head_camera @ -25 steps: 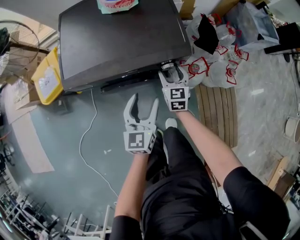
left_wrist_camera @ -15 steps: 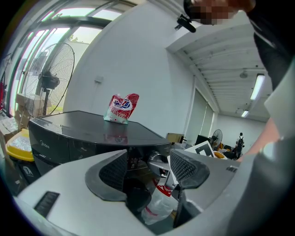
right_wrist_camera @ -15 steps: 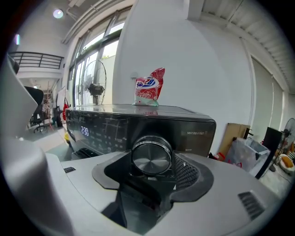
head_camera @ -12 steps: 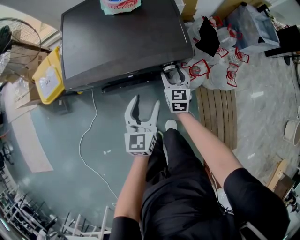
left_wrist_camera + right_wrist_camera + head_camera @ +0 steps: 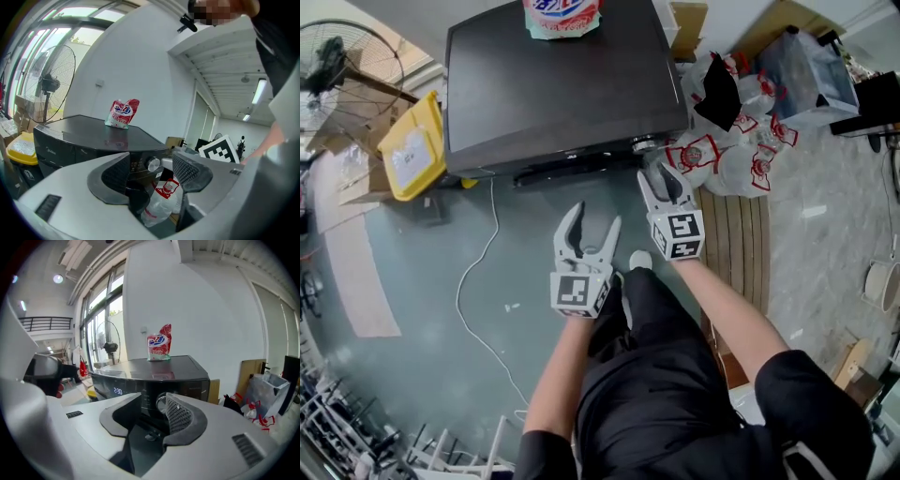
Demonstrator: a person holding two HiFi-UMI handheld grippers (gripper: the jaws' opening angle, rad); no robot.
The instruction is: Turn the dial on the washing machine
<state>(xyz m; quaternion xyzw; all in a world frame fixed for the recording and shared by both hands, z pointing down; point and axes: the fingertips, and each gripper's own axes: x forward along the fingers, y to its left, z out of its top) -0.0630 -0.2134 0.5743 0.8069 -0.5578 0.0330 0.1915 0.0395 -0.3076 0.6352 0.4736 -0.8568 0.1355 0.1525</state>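
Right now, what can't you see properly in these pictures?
- Dial setting: head view, seen from above, too small.
- Washing machine door: head view, hidden under its own top.
- Pouch: head view, cut off by the upper edge.
- Control panel labels: left gripper view, too small.

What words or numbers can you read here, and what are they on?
"2:20": on the lit display on the front of the washing machine.
Pouch on top of the machine: blue and red print, too blurred to read.
Plastic bags on the floor beside the machine: red labels, too small to read.
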